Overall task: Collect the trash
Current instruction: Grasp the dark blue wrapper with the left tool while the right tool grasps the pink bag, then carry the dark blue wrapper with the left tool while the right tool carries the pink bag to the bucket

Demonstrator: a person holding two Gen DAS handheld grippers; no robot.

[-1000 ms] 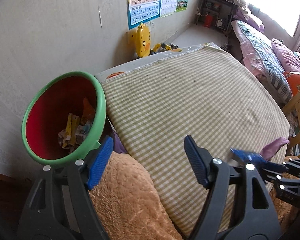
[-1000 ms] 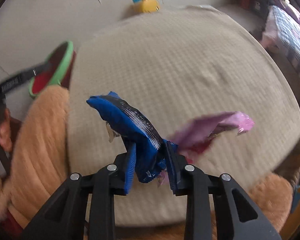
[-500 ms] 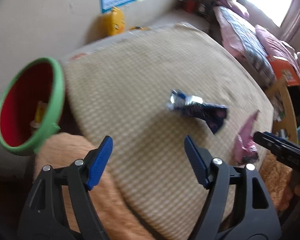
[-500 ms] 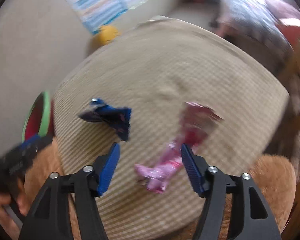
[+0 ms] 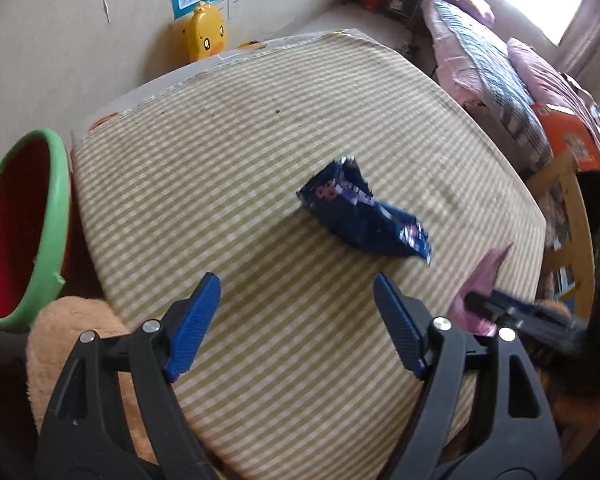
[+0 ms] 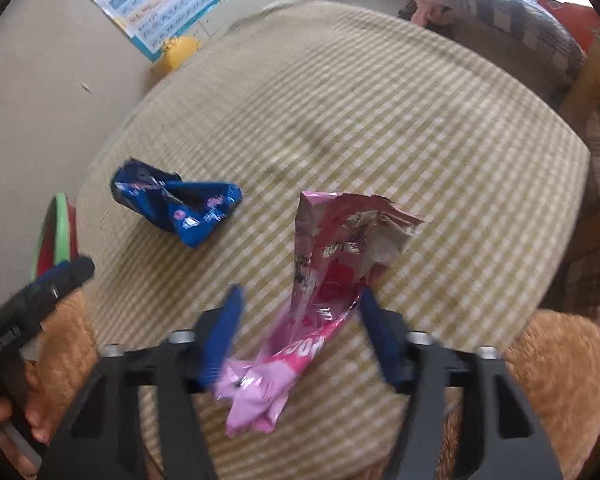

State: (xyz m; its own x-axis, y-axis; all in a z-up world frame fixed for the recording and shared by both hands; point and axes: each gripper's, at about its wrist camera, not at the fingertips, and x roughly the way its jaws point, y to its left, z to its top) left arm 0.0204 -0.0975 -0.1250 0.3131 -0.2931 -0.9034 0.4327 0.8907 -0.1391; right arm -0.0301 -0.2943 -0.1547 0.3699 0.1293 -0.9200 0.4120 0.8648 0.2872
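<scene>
A crumpled blue wrapper (image 5: 364, 216) lies on the checked tablecloth (image 5: 220, 160), just ahead of my open, empty left gripper (image 5: 296, 320). It also shows in the right wrist view (image 6: 176, 208) at left. A torn pink wrapper (image 6: 324, 292) lies on the cloth between the fingers of my right gripper (image 6: 300, 332), which is open around it and blurred. The pink wrapper's edge shows in the left wrist view (image 5: 484, 276). A green-rimmed red bin (image 5: 20, 232) stands at the table's left edge.
An orange fuzzy cushion (image 5: 80, 340) lies at the near edge of the table. A yellow duck toy (image 5: 206, 36) stands by the wall behind the table. A bed (image 5: 500, 64) and a wooden chair (image 5: 568, 216) are at the right.
My right gripper opened and let go of the blue wrapper, which now lies on the cloth. It then moved right over the pink wrapper. My left gripper swung away from the bin toward the table middle.
</scene>
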